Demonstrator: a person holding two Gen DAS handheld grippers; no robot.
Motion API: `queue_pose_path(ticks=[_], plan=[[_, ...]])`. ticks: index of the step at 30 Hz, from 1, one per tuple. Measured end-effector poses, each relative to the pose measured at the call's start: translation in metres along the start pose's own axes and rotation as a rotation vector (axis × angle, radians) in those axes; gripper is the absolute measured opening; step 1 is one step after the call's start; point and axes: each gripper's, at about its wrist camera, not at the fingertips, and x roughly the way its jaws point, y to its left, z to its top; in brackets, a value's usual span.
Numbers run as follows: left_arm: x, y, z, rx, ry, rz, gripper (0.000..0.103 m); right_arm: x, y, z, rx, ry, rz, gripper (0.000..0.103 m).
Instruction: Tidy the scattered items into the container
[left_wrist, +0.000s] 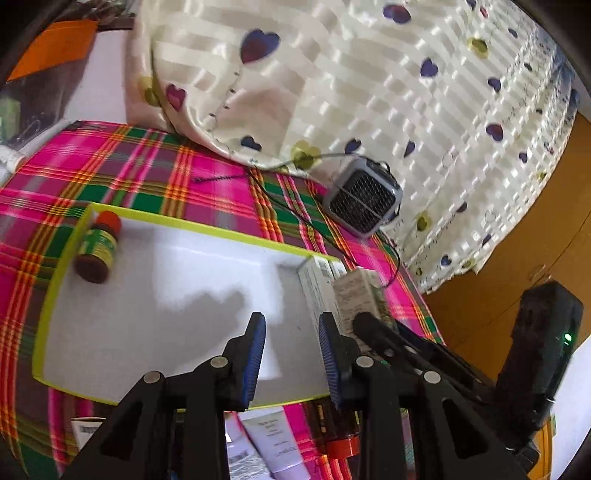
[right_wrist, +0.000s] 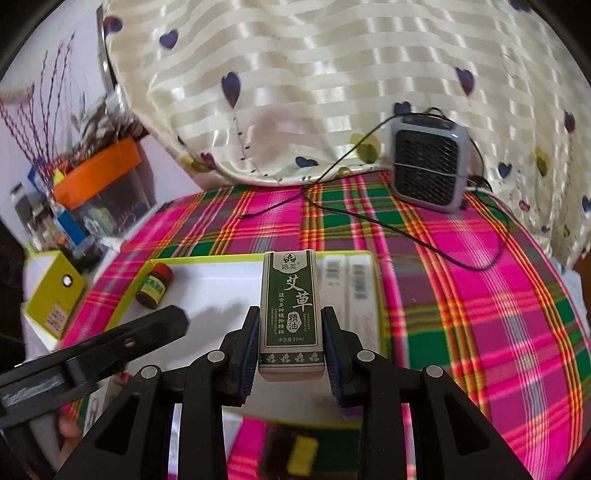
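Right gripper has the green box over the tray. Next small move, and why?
Probably lower the green box into the tray's bare middle, then open. The right gripper clamps it above the tray, with the bottle at left and white boxes at right.

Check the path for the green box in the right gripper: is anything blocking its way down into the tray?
Nothing visible blocks it. The right gripper holds the green box above the tray's bare white floor; the small bottle lies far left, two white boxes along the right wall.
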Motion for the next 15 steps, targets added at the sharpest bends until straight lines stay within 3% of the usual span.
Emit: queue_pose_path(ticks=[7,15], plan=[[-0.015,0.021,0.008,-0.051,-0.048,-0.002,0.03,0.03,0.015,0.01,-0.014,0.025,-0.05,0.033],[-0.013,0.042,0.009,-0.123,-0.04,0.013,0.03,0.051,0.016,0.016,0.001,0.044,-0.119,0.033]])
